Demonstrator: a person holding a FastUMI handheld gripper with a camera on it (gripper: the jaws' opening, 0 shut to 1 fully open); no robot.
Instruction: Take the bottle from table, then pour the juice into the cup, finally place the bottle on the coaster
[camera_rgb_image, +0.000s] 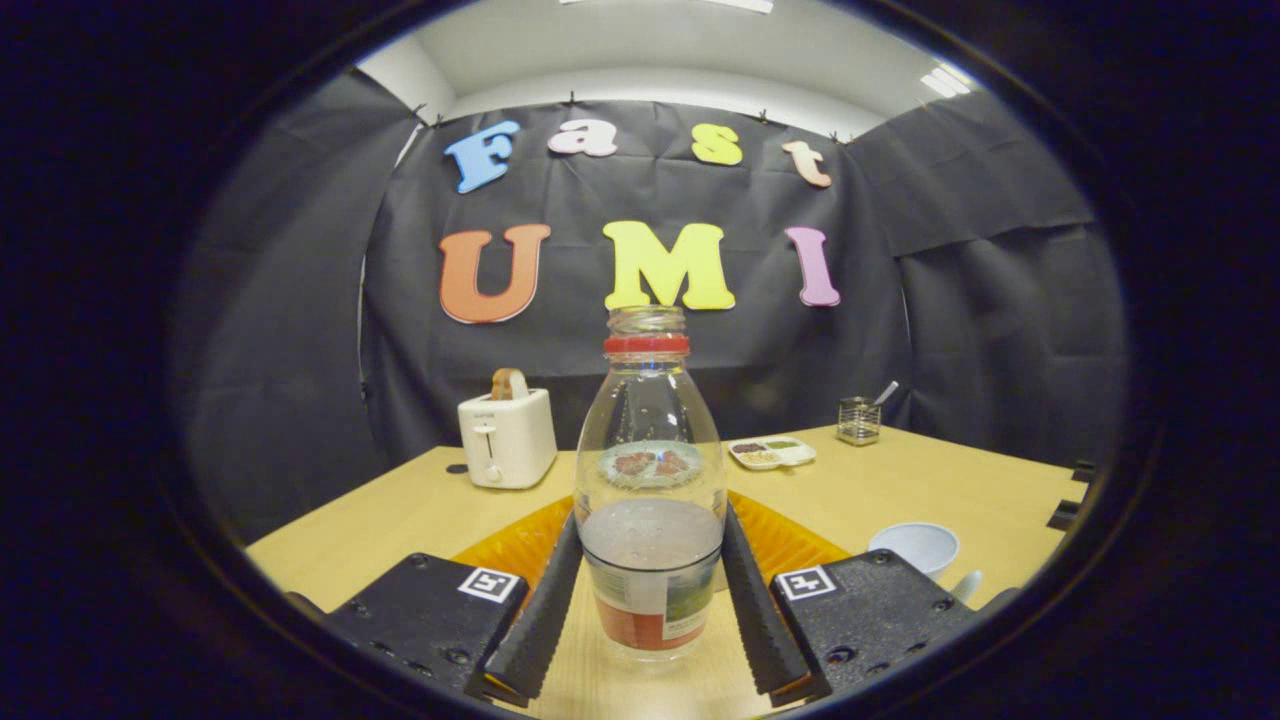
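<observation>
Nearest the camera, the tongs (650, 600) stand on either side of the bottle (650, 480), one finger against each flank of its lower body, just above the label band. Both fingers look to be touching the plastic, so I judge the tongs clenched on the bottle, though how firmly they press cannot be told. The bottle stands upright on the bench (950, 480), its base just ahead of the finger roots.

As I judge it, the step in hand is taking the bottle from the bench. To do it well, keep the squeeze even on both sides, lift straight up without tilting, and hold the open neck level, since no cap sits above the red ring.

The bottle is clear plastic, wide below and narrowing to a short neck; a greyish juice fills roughly its lower third, with droplets clinging higher up.

Directly behind the bottle lies an orange ribbed coaster (510, 545). Right of the bottle, near the bench edge, sits a pale cup (915, 545). Farther back, left of the bottle, stands a white toaster (507, 438); right of it, a small dish (771, 453) and a wire holder (858, 420).
</observation>
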